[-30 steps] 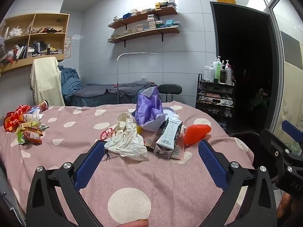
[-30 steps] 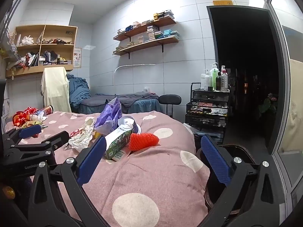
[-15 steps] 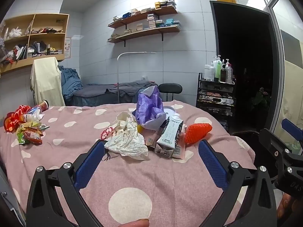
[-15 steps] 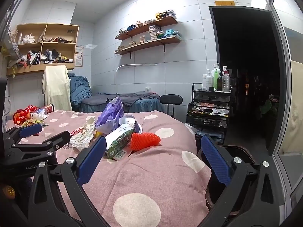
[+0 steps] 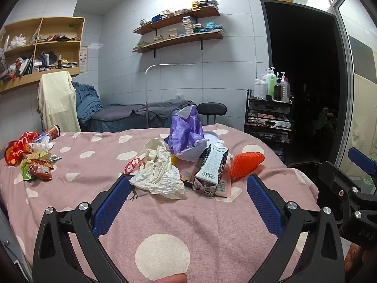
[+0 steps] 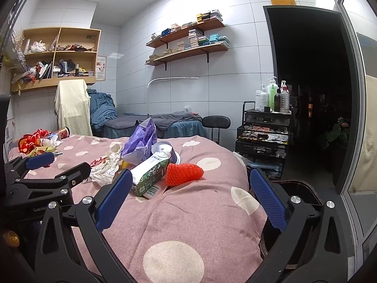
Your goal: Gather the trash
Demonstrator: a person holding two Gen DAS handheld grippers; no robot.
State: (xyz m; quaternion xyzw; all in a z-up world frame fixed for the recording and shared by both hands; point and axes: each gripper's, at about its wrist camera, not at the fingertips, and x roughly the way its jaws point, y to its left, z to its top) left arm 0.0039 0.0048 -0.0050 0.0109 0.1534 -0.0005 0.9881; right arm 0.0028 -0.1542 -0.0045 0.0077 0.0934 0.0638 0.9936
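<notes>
A pile of trash lies mid-bed on the pink dotted cover (image 5: 165, 224): crumpled white paper (image 5: 160, 172), a purple plastic bag (image 5: 186, 134), a milk carton (image 5: 211, 168) and a red foam net (image 5: 246, 161). My left gripper (image 5: 188, 200) stands open just short of the paper and carton, holding nothing. In the right wrist view the carton (image 6: 150, 172) and red net (image 6: 183, 173) lie ahead of my open, empty right gripper (image 6: 188, 194). A dark bin (image 6: 297, 188) sits by the bed's right edge, partly hidden behind the right finger.
More wrappers and a bottle (image 5: 30, 155) lie at the bed's far left. A black cart with bottles (image 5: 269, 113), a stool (image 5: 212, 108) and a second bed (image 5: 132, 115) stand behind. The dark doorway (image 5: 304, 82) is at the right. A fingertip (image 5: 169, 278) shows at the bottom edge.
Both grippers have drifted only slightly; the trash pile has not moved and both stay open.
</notes>
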